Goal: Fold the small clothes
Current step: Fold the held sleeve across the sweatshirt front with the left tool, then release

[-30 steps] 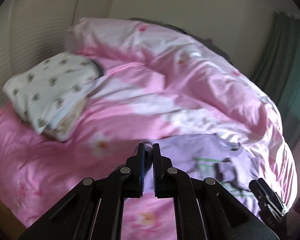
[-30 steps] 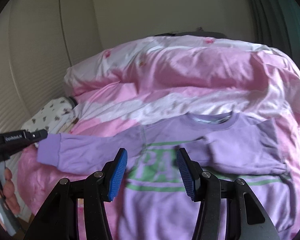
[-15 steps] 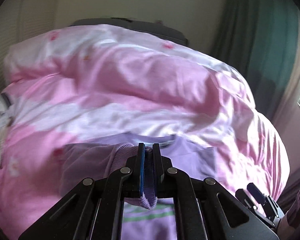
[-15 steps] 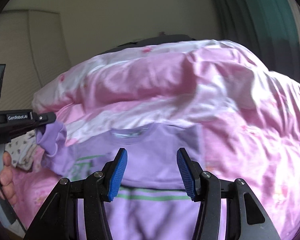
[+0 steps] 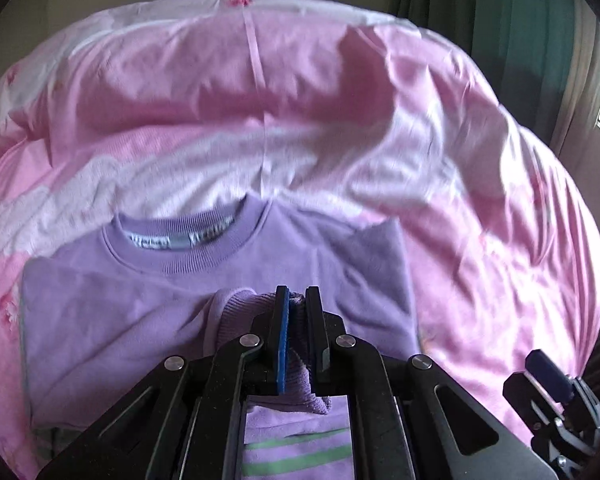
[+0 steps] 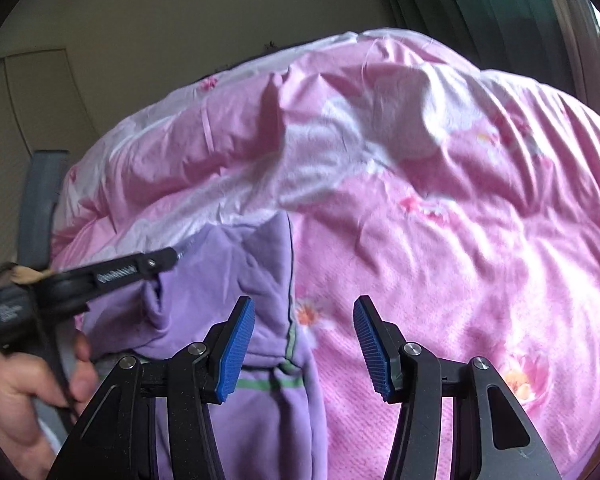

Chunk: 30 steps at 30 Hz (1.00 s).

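A small lilac sweatshirt (image 5: 148, 292) with green stripes lies face up on a pink quilt, collar (image 5: 180, 240) toward the far side. My left gripper (image 5: 298, 304) is shut on the ribbed sleeve cuff (image 5: 236, 312) and holds it over the chest of the sweatshirt, the sleeve folded across the body. In the right wrist view the sweatshirt (image 6: 236, 264) lies at lower left, and the left gripper (image 6: 156, 264) reaches in over it. My right gripper (image 6: 304, 320) is open and empty, above the sweatshirt's right edge and the quilt.
The rumpled pink flowered quilt (image 5: 340, 120) covers the whole bed (image 6: 460, 220). Green curtains (image 5: 520, 20) hang at the right, with a window strip beside them. A pale wall and wardrobe panels (image 6: 28, 100) stand behind on the left.
My left gripper carried the cuff from the far left across onto the sweatshirt's chest, folding the sleeve in. My right gripper swung right, toward the sweatshirt's right edge, staying open.
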Available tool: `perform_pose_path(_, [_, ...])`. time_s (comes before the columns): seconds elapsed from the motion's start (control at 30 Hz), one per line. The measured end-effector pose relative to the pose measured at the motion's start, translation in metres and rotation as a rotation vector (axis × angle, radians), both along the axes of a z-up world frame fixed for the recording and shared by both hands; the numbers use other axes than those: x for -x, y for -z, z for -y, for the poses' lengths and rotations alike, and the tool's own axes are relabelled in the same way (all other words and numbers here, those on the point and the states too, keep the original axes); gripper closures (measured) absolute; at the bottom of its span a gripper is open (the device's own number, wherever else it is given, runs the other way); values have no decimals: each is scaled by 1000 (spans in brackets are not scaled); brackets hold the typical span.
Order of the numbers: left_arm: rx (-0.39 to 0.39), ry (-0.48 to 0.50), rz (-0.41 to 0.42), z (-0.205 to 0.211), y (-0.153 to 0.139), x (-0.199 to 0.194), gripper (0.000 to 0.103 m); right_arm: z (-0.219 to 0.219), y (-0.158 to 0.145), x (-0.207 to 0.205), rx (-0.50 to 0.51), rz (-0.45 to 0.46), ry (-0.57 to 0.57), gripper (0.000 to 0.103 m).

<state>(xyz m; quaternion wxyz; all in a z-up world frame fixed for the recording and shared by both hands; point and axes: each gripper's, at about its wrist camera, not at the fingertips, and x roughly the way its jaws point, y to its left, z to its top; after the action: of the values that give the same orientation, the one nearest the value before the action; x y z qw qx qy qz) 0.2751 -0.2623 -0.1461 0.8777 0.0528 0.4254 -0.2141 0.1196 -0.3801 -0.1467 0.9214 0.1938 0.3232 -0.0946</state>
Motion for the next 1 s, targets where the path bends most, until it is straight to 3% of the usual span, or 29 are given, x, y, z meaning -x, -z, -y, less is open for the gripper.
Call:
perform_pose_path(0.03, [-7, -1, 8, -1, 2, 2, 90, -1, 3, 0, -5, -7, -7, 50])
perform_pose_path(0.1, [-16, 2, 30, -2, 0, 7, 67, -3, 7, -2, -9, -20, -23, 50])
perform_pose_path(0.2, [-9, -5, 67, -9, -12, 14, 51, -8, 7, -4, 1, -25, -38, 50])
perform_pose_path(0.33, [-15, -6, 97, -28, -25, 22, 49, -15, 2, -5, 25, -21, -52, 50])
perform_pose_path(0.5, [-58, -69, 113, -84, -23, 22, 45, -34, -6, -18, 34, -14, -83, 50])
perform_pose_path(0.73, [-42, -193, 31, -172, 5, -6, 45, -70, -1, -59, 11, -31, -139, 50])
perform_pose_path(0.93, [-35, -191, -21, -196, 33, -15, 45, -84, 20, -87, -27, -102, -158, 51])
perform_pose_path(1.0, [-21, -194, -34, -202, 41, -15, 45, -85, 28, -92, -35, -124, -172, 59])
